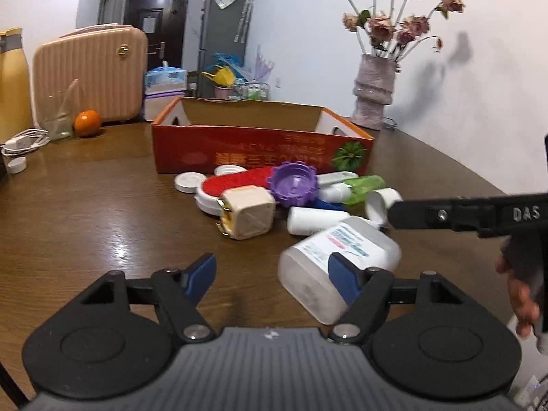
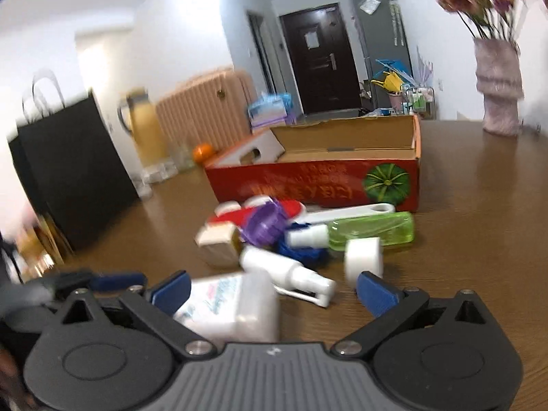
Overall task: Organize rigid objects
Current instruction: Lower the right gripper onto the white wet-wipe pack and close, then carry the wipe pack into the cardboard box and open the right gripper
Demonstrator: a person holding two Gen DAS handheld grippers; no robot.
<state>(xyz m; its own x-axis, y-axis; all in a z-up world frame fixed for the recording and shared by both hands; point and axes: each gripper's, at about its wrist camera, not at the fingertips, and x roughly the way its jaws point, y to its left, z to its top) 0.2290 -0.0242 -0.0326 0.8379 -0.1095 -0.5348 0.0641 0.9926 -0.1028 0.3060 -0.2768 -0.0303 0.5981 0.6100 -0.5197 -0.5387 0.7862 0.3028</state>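
Note:
A pile of rigid objects lies before an open orange cardboard box (image 1: 239, 150) (image 2: 342, 185): a purple lid (image 1: 294, 188), a red brush (image 1: 239, 185), a cream cube (image 1: 246, 215), a green spray bottle (image 2: 373, 231), a white spray bottle (image 2: 287, 270), a white cap (image 2: 363, 260). A translucent white labelled bottle (image 1: 328, 270) (image 2: 233, 304) lies nearest. My left gripper (image 1: 274, 274) is open, its right finger touching this bottle. My right gripper (image 2: 274, 291) is open, the bottle beside its left finger. The box looks empty.
An orange (image 1: 87, 123), a glass (image 1: 60, 116), a white cable (image 1: 24, 142) and a pink suitcase (image 1: 92, 75) sit at the far left. A vase of dried roses (image 1: 373, 96) stands at the right back. A black bag (image 2: 68, 178) stands left.

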